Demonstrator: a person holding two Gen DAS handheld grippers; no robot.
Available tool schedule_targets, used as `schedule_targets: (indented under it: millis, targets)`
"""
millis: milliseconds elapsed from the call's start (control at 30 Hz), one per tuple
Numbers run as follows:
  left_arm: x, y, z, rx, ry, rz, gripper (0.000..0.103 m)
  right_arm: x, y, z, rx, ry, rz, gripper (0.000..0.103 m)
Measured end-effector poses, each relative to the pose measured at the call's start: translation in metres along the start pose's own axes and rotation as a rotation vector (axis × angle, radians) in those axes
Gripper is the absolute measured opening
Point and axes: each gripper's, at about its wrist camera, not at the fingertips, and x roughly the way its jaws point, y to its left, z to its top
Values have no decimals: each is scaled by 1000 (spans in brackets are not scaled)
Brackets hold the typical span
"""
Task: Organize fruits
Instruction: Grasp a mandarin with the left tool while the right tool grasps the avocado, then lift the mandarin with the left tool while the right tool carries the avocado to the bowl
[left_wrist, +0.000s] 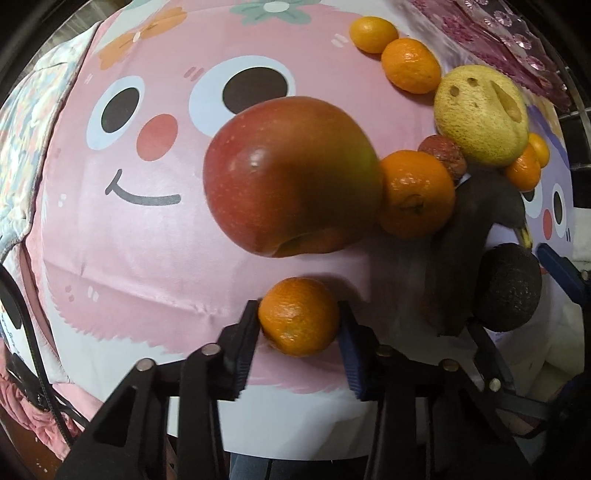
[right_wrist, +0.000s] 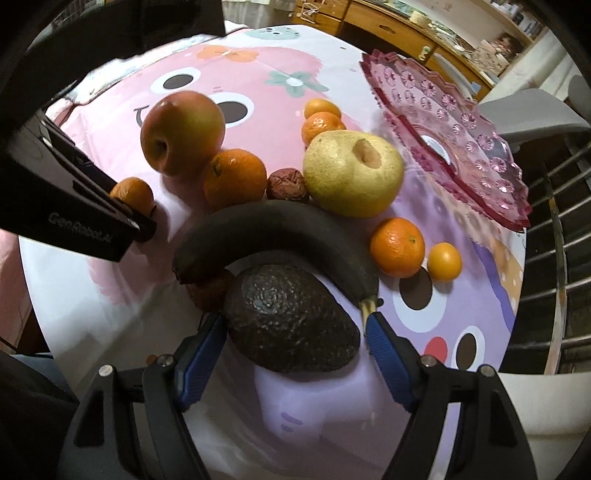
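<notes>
My left gripper (left_wrist: 298, 317) pinches a mandarin (left_wrist: 298, 317), my right gripper (right_wrist: 295, 325) gapes around the avocado (right_wrist: 291, 321); closing risks nudging the banana (right_wrist: 273, 229) at 12 o'clock.

Wooden drawers (right_wrist: 388, 18), metal railing (right_wrist: 554, 236)

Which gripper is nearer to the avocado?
Right. The right gripper straddles the avocado, a finger on each side; the left gripper sits off to its side, closed on a mandarin.
</notes>
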Motion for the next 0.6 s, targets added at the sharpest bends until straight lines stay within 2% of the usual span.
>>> schedule_targets:
  millis: [133,367,433,500,600]
  targets:
    - [-5,-8,0,7,-9,13,37,2,1,0,-28,-16,-4,74]
    - [-13,-10,-8,33,-38,22,37,2,-6,3,24,-5,21,72]
    - [-22,-4,-12,52,-63,29,36,2,-9,3,52,1,31,71]
    - [-31,-6,-19,69,-89,38,36,-2,-13,4,91,-19,38,64]
    - [-43,-9,-29,91,-126,43,36,-1,-21,4,167,8,62,64]
